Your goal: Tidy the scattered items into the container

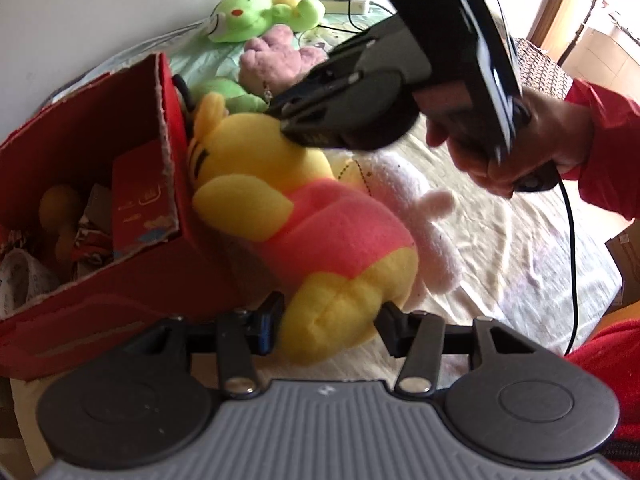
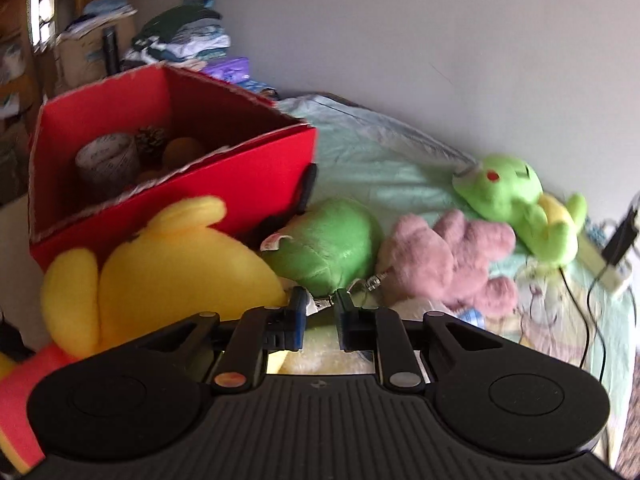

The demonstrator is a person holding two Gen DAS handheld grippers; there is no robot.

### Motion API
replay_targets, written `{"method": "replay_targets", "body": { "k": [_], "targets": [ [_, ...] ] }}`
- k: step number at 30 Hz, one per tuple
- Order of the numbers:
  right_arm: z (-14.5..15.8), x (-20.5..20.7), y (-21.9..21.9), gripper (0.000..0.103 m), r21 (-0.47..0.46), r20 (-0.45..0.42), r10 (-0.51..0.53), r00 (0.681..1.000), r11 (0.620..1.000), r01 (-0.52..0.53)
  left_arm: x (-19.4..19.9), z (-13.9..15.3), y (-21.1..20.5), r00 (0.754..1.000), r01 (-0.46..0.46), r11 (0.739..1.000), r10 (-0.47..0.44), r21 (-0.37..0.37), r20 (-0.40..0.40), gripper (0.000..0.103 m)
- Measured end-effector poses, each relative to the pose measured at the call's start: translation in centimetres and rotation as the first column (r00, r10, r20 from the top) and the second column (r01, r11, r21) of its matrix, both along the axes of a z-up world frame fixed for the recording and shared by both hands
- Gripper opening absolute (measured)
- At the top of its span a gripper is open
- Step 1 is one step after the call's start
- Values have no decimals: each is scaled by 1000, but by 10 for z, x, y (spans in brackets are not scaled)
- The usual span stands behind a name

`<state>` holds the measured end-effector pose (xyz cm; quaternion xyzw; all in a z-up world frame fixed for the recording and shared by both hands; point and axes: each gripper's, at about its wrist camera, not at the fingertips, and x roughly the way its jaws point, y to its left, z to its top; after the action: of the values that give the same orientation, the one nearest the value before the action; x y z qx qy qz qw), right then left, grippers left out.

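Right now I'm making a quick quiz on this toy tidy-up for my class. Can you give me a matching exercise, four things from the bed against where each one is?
Things:
1. yellow bear
2. roll of tape
3. bright green toy
4. power strip

Places:
A. inside the red box
B. against the wall at the far end of the bed
C. lying against the outside of the red box
D. beside the pink toy, out on the bed

Pairs: 1-C, 2-A, 3-D, 4-B
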<state>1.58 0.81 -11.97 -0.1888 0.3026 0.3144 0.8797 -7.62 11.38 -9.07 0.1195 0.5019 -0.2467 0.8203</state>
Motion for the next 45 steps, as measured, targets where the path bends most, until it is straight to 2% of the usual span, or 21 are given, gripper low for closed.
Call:
{"method": "replay_targets", "body": {
  "k": [2,3,6,11,15,17,18,20,22,23,24,26,29,31,32,35,37,40,43,45],
  "targets": [
    [-2,-5,3,8,-35,37,35,999,999,-34,0,0,-1,1000,-3,1000,3,0,4,54],
    [-2,-7,4,1,-53,49,49,998,997,-47,0,0,-1,1000,-4,1000,4,3,6,55],
    [1,-10,4,0,-66,54,58,997,996,-54,0,-1,-2,1000,-6,1000,6,5,10,54],
    [17,-16,-12,0,15,-19,15,1000,1000,-15,-5,1,-1,1000,-6,1000,5,11,23,53],
    [29,-22,-28,0,105,-130,3,992,994,11,-7,1,0,999,-4,1000,4,13,32,52],
    [30,-26,-33,0,133,-158,-9,987,991,30,-7,2,1,1000,-6,1000,6,12,29,53],
    [30,-26,-37,2,157,-181,-21,983,986,50,-7,3,1,1000,-6,1000,6,8,29,53],
    [31,-22,-47,13,230,-268,-45,962,967,109,-7,8,5,999,-6,1000,6,-15,36,53],
    [30,-19,-61,44,302,-354,-85,932,932,199,-10,16,9,999,-7,999,10,-51,46,57],
    [27,-16,-66,49,328,-394,-97,914,914,238,-10,18,11,998,-15,998,18,-65,52,65],
    [23,-14,-70,53,347,-429,-109,897,897,275,-9,20,13,998,-24,997,28,-77,56,69],
    [13,-9,-76,54,383,-510,-113,853,858,343,-5,18,14,998,-38,995,42,-93,40,71],
    [3,-1,-80,57,449,-613,-80,786,783,430,6,11,14,998,-62,989,62,-135,-4,81],
    [0,0,-77,69,469,-648,-61,759,753,461,9,10,12,997,-80,983,78,-162,-22,84],
    [0,-1,-74,70,474,-656,-54,753,747,467,10,11,10,997,-79,982,76,-173,-19,85],
    [6,-5,-62,72,466,-639,-48,768,770,435,10,13,-1,997,-64,985,69,-158,25,91],
    [8,-4,-51,75,438,-630,-41,776,806,398,12,7,-9,998,-51,988,56,-145,28,91],
    [4,-1,-33,75,350,-646,-57,762,865,360,17,-7,-17,998,-60,993,61,-100,11,92],
    [4,-3,-23,78,310,-632,-76,772,887,341,19,-12,-15,997,-79,991,80,-111,4,91],
    [3,-2,-22,80,294,-640,-86,764,891,347,19,-13,-12,996,-92,987,92,-129,1,86]
  ]
}}
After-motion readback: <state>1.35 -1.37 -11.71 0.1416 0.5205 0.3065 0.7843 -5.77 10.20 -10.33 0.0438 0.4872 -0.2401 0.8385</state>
